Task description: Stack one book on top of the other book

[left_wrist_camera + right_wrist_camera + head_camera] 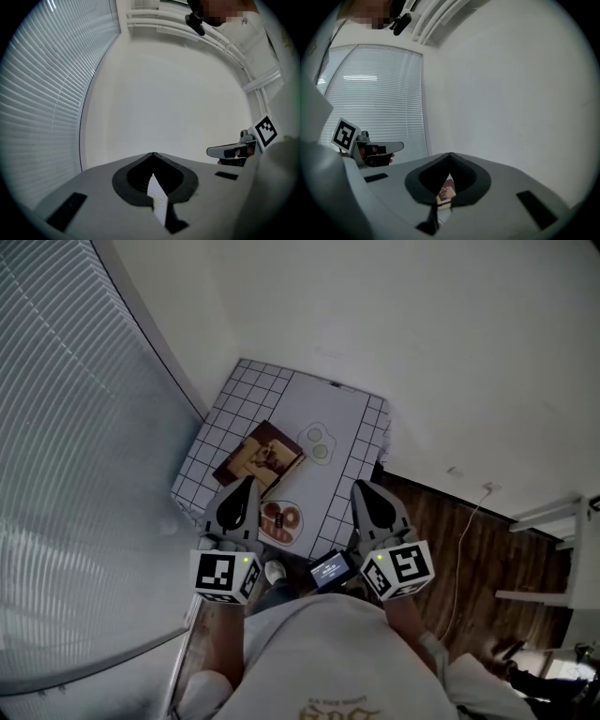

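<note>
**Both grippers closed and empty, books side by side**

Your left gripper (249, 482) is closed with nothing in it. It points level above the near left part of the surface (349, 418). Beyond its tip the brown book (260, 457) lies flat, turned at an angle. Just beside it, at the near edge, lies the donut book (284, 519); the gripper hides part of it. I cannot tell if their corners overlap, but neither book lies on top of the other. Your right gripper (361, 486) is also closed and empty, and level above the near right part.

To stack well, I think you should open one gripper before you go down. Take the brown book by a free edge, on the side away from the donut book. Lift it clear, then lay it down with the edges matching. The other gripper can steady the lower book so that it does not slide.
</note>
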The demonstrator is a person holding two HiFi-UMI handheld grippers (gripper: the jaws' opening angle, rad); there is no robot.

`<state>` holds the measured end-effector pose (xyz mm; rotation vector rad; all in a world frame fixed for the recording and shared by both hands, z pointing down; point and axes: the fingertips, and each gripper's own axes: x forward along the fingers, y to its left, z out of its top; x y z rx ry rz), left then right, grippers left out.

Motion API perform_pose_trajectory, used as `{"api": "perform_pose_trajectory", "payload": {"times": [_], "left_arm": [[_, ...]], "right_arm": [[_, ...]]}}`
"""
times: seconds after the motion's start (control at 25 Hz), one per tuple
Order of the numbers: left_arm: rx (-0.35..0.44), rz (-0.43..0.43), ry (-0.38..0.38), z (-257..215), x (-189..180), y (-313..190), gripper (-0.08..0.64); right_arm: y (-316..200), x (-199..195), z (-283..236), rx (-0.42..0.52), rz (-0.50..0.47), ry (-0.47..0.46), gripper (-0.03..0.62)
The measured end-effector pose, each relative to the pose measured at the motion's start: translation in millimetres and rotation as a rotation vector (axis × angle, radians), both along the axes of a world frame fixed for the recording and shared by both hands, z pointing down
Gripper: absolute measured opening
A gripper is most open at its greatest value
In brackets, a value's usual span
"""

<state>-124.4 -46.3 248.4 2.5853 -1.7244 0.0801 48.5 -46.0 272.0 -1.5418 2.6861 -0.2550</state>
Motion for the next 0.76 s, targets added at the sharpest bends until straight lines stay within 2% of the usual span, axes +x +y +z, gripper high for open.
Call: {"api": "perform_pose_trajectory", "payload": {"times": [0.32,0.48,0.76], "left_arm": [[-0.017,0.019,0.036,9.2,-0.3,-6.2,0.008],[-0.025,0.024,0.065,14.7,-9.7,-14.7,0.008],[-0.037,0.033,0.059,20.3,-26.4,-35.1,0.008]], "right_arm": [[-3.3,4.8,6.5,-0.027,0.023,0.008,0.006],[-5.2,1.2,11.6,-0.038,0.028,-0.018,0.006],[-17.0,-8.3,15.8,-0.054,0.050,0.003,0.006]]}}
